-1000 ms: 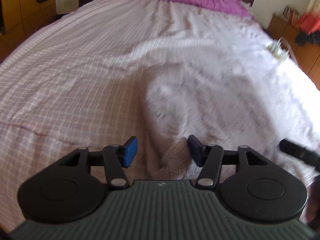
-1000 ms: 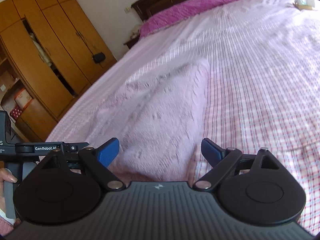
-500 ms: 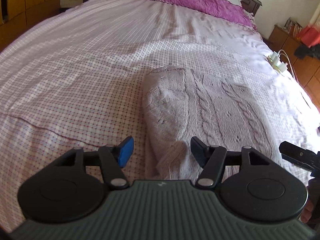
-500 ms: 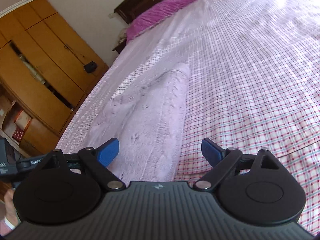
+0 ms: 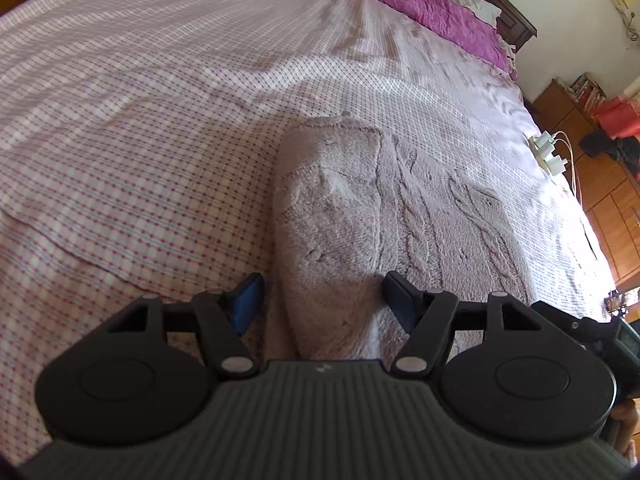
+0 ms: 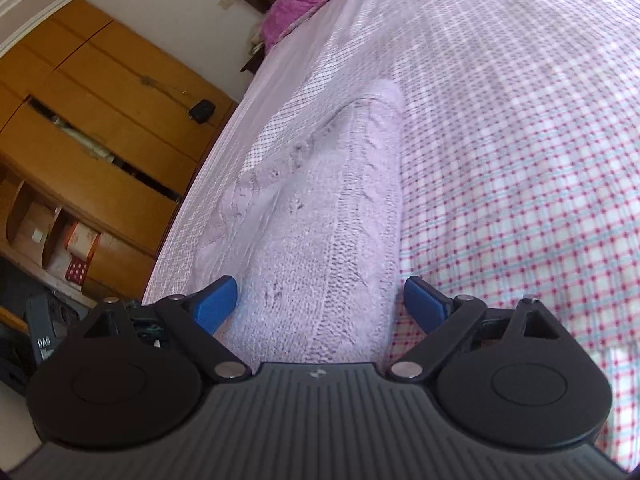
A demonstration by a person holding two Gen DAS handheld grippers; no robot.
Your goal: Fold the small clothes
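Through the left wrist camera I am looking down at a soft, fuzzy, pale pink knitted sweater (image 5: 384, 216) lying folded on the bed's pink checked sheet (image 5: 132, 152). My left gripper (image 5: 322, 298) is sitting over the near end of the sweater, and its jaws are opening. The woolly edge is lying between the two blue pads (image 5: 248, 300), but they are not squeezing it. A white plug strip with white cables (image 5: 550, 154) is lying far off by the bed's right edge. A bright purple quilted pillow cover (image 5: 420, 4) is running along the head of the bed.

Through the right wrist camera I am seeing the same sweater (image 6: 332, 216) stretching away from me, near the sheet's (image 6: 520, 160) left side. My right gripper (image 6: 320, 306) is spread wide over the sweater's near end. I think its blue pads (image 6: 216, 304) are staying clear of the wool, though it is hard to be sure. A tall orange-brown wooden wardrobe (image 6: 88, 132) is standing at the left.
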